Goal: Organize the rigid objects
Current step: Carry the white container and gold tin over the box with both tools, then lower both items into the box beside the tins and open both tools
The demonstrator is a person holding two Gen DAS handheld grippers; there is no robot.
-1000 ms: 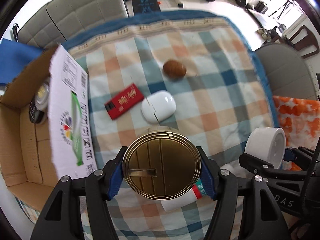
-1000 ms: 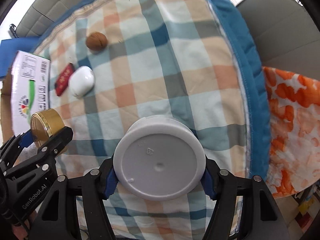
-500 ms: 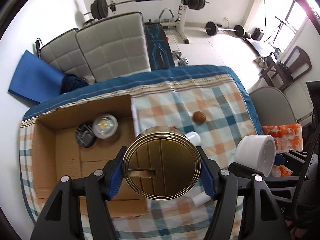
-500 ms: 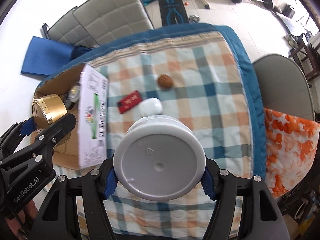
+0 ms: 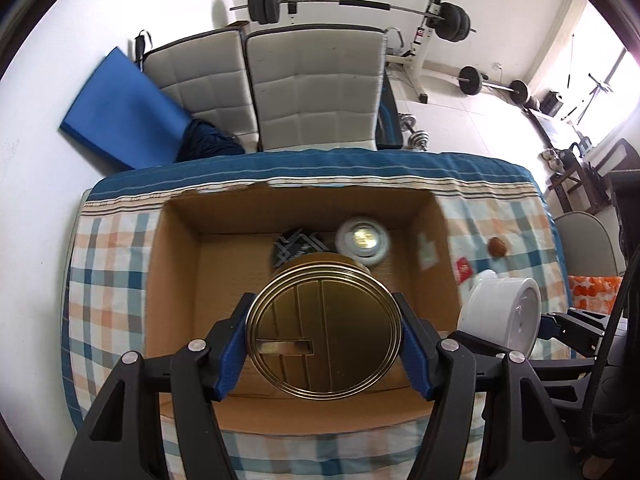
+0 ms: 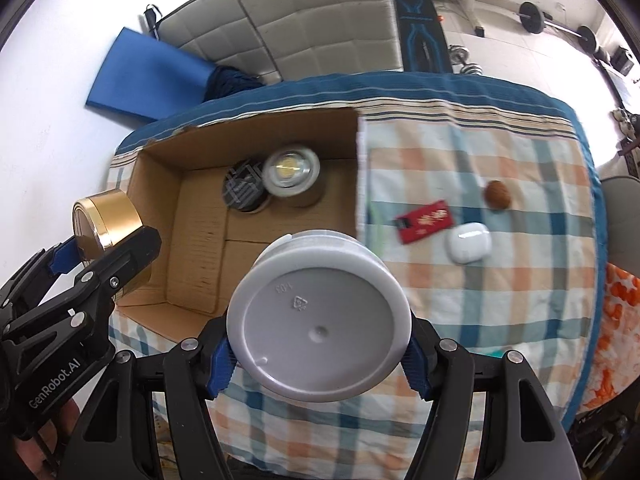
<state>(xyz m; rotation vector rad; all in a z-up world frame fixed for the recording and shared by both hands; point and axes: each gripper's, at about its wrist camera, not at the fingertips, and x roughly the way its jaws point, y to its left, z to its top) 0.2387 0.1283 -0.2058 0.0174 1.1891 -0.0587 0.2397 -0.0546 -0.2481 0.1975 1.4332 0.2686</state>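
Bright daylight from the right-hand window (image 5: 608,92) – heavy fisheye bending, dark vignetted corners, slight blur

Gold tin (image 5: 323,338) hides part of the patterned dark object (image 5: 298,245)

Both grippers matte black plastic w/ angular linkage arms, silver screws at pivots, blue pads on finger insides. Left gripper (image 5: 323,338), right gripper (image 6: 318,338). White "GenRobot.AI" txt on left gripper body; bare skin of hand (image 6: 44,446) just below that txt.
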